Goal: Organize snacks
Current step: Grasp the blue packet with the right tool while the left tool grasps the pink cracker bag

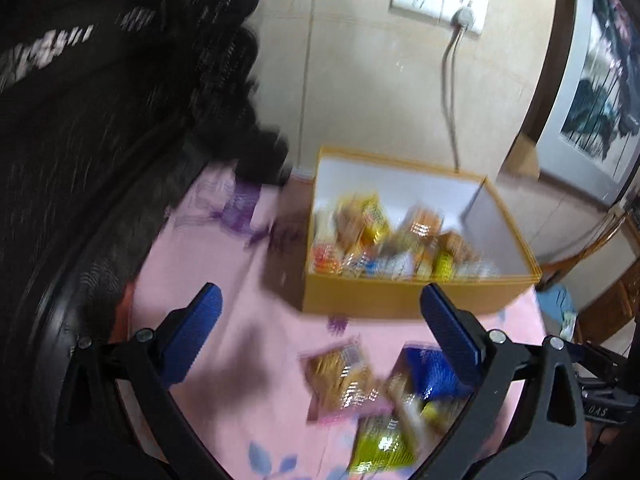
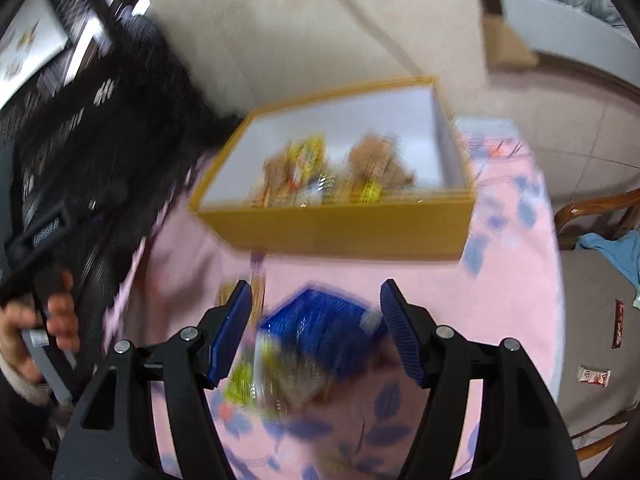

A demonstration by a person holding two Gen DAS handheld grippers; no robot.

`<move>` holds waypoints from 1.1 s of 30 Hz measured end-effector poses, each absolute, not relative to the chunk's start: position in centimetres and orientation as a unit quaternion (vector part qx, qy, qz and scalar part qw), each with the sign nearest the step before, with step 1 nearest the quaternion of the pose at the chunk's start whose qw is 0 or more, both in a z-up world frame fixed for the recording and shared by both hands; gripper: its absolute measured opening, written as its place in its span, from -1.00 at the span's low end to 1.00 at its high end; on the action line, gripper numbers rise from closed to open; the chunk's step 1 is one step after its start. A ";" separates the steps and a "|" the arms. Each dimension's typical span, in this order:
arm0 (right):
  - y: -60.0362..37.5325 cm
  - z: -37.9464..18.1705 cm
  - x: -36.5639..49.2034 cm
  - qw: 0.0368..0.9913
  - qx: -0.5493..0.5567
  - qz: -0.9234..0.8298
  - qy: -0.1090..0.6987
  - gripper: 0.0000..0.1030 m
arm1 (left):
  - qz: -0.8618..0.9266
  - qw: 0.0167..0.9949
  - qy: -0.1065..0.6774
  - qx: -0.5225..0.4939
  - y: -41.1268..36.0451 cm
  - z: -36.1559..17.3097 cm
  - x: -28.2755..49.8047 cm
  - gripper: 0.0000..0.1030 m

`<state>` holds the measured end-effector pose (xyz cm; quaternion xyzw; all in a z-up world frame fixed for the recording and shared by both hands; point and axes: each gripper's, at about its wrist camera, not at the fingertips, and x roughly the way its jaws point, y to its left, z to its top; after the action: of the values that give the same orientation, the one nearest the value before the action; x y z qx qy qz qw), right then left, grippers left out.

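A yellow cardboard box (image 1: pixel 400 300) with a white inside holds several snack packets (image 1: pixel 384 240) on a pink flowered cloth. It also shows in the right wrist view (image 2: pixel 340 232). Loose snack packets lie on the cloth before it: a brown one (image 1: pixel 340 376), a blue one (image 1: pixel 432 372) and a yellow-green one (image 1: pixel 380 444). My left gripper (image 1: pixel 320 304) is open and empty above the cloth, left of the loose packets. My right gripper (image 2: pixel 316 300) is open, with the blue packet (image 2: pixel 320 328) lying below and between its fingers. Both views are motion-blurred.
A black padded garment (image 1: pixel 100 120) fills the left side. A wall socket and cable (image 1: pixel 448 60) are behind the box. A wooden chair (image 2: pixel 600 300) with blue cloth and two small wrappers stands right of the table. A hand (image 2: pixel 36 332) holds the other gripper at left.
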<state>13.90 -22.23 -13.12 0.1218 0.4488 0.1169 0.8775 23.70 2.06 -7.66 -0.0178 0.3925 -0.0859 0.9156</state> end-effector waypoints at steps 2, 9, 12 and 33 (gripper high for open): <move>-21.1 -14.2 13.4 0.871 0.085 0.145 0.461 0.31 | -0.081 0.908 0.410 -0.015 3.1 -9.2 22.4 0.96; -19.5 -16.2 16.2 0.847 -0.033 0.229 0.479 0.38 | -0.075 0.896 0.438 -0.013 5.2 -11.7 19.9 0.96; -19.4 -17.4 19.1 0.827 -0.059 0.262 0.494 0.40 | -0.075 0.894 0.441 -0.021 5.7 -11.8 20.0 0.96; -17.8 -24.8 25.0 0.709 -0.060 0.394 0.582 0.87 | -0.080 0.871 0.483 -0.022 5.9 -14.9 22.0 0.96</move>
<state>25.03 -17.83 -24.85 -0.0603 0.5824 0.3935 0.7088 21.96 5.89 -14.87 -0.0223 0.4833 -0.0799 0.8715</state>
